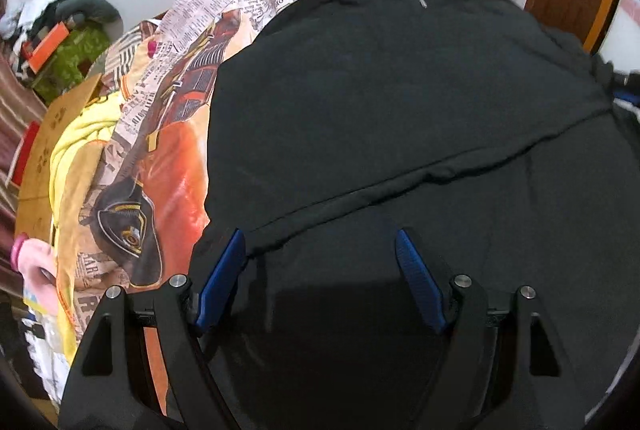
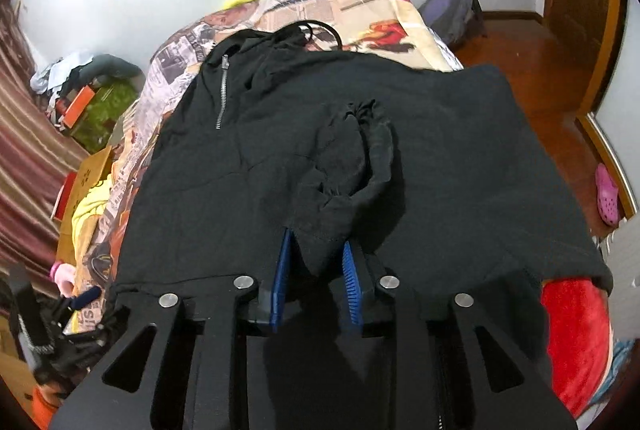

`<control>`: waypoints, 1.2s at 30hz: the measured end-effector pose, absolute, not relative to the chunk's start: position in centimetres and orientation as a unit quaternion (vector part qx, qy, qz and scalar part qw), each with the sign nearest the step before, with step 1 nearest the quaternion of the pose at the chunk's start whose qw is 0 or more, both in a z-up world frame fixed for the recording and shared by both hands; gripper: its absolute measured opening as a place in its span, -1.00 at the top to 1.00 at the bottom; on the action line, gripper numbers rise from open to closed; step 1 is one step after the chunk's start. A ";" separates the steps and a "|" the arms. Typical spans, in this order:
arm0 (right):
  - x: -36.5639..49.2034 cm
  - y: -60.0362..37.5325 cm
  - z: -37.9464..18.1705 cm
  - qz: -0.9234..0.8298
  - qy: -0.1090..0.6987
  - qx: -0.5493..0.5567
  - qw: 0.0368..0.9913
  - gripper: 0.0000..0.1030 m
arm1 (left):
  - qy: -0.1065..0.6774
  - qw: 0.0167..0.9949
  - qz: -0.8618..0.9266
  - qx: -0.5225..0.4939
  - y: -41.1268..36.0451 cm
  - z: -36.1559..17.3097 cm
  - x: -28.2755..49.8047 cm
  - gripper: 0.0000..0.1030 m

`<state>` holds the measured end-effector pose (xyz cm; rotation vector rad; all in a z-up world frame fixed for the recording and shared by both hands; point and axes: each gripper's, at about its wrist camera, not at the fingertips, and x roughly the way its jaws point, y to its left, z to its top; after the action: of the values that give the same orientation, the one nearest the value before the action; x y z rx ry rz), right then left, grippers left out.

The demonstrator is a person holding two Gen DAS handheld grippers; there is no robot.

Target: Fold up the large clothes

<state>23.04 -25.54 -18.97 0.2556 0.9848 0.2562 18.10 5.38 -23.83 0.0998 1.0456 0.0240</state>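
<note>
A large black zip-neck hoodie lies spread on a bed with a newspaper-print cover. My left gripper is open and empty just above the hoodie's lower part, near a fold line. In the right wrist view the hoodie fills the middle, zipper at the far left. My right gripper is shut on a bunched black sleeve and holds it over the hoodie's body.
A cardboard box with yellow cloth stands left of the bed. A red blanket lies at the bed's right. Wooden floor, a purple backpack and a pink clog are at right. A curtain hangs at left.
</note>
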 end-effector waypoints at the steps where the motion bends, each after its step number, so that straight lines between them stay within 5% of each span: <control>1: 23.1 -25.9 -19.1 0.121 0.470 0.127 0.865 0.45 | 0.494 0.868 0.014 0.053 5.3 -23.9 18.2 -0.56; 7: 24.3 -26.1 -19.3 0.116 0.460 0.117 0.872 0.35 | 0.483 0.872 0.026 0.073 4.7 -24.1 20.0 -0.62; 9: 24.7 -26.5 -18.5 0.121 0.447 0.125 0.878 0.58 | 0.490 0.869 0.028 0.067 4.9 -24.0 20.9 -0.62; 17: 22.4 -27.0 -13.3 0.138 0.377 0.107 0.910 0.66 | 0.459 0.887 0.018 0.055 4.4 -20.1 20.5 -0.62; 27: 21.6 -28.2 -17.5 0.126 0.442 0.069 0.885 0.66 | 0.457 0.889 -0.008 0.043 1.5 -18.9 19.0 -0.62; 36: 19.3 -29.1 -15.1 0.128 0.442 0.041 0.887 0.42 | 0.422 0.904 -0.021 0.064 -1.3 -15.1 18.1 -0.62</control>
<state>19.26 -29.06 -15.12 0.0849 0.9200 0.2652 18.09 -1.31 -15.13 0.1315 0.8715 -0.0432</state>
